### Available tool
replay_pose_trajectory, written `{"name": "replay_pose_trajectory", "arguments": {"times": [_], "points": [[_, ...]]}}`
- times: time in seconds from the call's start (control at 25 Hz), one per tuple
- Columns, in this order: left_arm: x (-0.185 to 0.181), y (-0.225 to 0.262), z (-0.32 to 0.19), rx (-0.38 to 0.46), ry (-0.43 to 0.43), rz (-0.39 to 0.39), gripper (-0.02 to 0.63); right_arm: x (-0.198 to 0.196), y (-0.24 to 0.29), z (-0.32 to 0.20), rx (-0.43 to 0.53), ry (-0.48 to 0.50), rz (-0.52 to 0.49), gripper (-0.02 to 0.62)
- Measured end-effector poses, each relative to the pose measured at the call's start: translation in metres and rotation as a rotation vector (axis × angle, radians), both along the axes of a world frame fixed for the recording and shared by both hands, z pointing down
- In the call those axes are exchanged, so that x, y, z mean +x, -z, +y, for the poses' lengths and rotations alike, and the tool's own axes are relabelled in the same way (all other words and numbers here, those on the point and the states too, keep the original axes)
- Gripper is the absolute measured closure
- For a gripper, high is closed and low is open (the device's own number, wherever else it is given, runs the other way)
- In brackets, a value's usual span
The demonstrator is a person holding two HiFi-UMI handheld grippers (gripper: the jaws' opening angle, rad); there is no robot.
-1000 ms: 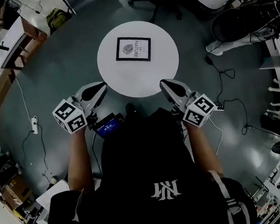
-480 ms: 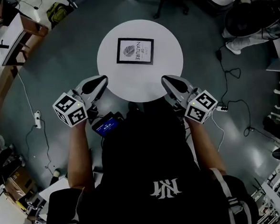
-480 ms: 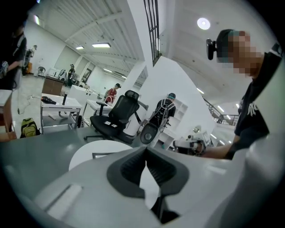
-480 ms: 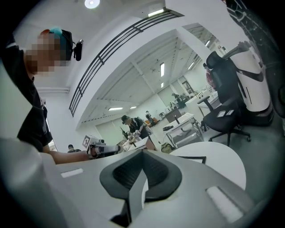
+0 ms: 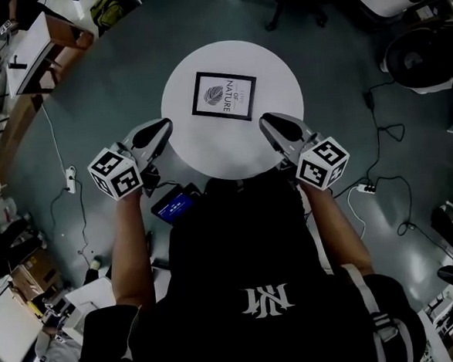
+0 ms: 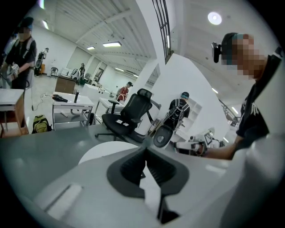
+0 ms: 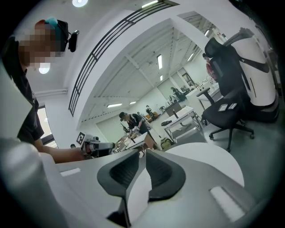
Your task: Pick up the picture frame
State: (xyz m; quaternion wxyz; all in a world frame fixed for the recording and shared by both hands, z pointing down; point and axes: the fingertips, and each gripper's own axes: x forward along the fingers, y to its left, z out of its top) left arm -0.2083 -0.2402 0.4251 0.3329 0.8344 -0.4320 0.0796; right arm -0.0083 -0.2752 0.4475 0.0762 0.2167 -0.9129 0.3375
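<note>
A black picture frame [image 5: 224,96] with a leaf print and lettering lies flat on the far half of a round white table [image 5: 235,141]. My left gripper [image 5: 165,126] reaches over the table's near left rim, jaws shut and empty; in the left gripper view [image 6: 145,149] its pads meet. My right gripper [image 5: 265,121] is at the near right rim. Its jaws [image 7: 144,152] are opening by a thin gap, with nothing between them. Both grippers are short of the frame, one to each side. The frame is hidden in both gripper views.
A small lit screen [image 5: 174,205] sits below the table's near edge. Cables [image 5: 378,139] and a power strip [image 5: 70,179] lie on the grey floor. A black office chair [image 6: 133,109] stands beyond the table, another [image 7: 231,102] to the right. Desks [image 5: 39,42] stand at far left.
Both grippers have moved forward from beside the person's body to the table's near rim, and the tips now overlap the white top. The frame has not moved on the table.
</note>
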Motion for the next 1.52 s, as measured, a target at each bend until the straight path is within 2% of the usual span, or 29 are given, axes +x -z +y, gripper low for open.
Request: {"name": "replay_pose_trajectory", "arguments": {"times": [0.36,0.56,0.68,0.88,1.0,1.28,1.52], "points": [[-0.014,-0.054,-0.032,-0.126,0.025,-0.011,0.591,-0.005,-0.070,-0.031,-0.155,-0.002,0.068,0.463],[-0.008,-0.112,-0.045,-0.222,-0.054,-0.014,0.571,0.009,-0.122,-0.035,-0.251,-0.078,0.151,0.456],[-0.009,-0.147,-0.052,-0.278,-0.086,0.016,0.554,0.008,-0.147,-0.036,-0.294,-0.131,0.180,0.450],[-0.016,-0.195,-0.064,-0.345,-0.110,0.059,0.524,0.000,-0.172,-0.050,-0.314,-0.232,0.200,0.442],[-0.016,-0.213,-0.069,-0.383,-0.122,0.084,0.513,-0.003,-0.183,-0.055,-0.319,-0.251,0.228,0.440],[-0.019,-0.243,-0.073,-0.435,-0.138,0.078,0.488,-0.006,-0.218,-0.052,-0.372,-0.271,0.342,0.442],[-0.009,-0.259,-0.076,-0.463,-0.160,0.059,0.485,-0.007,-0.237,-0.049,-0.399,-0.297,0.380,0.451]]}}
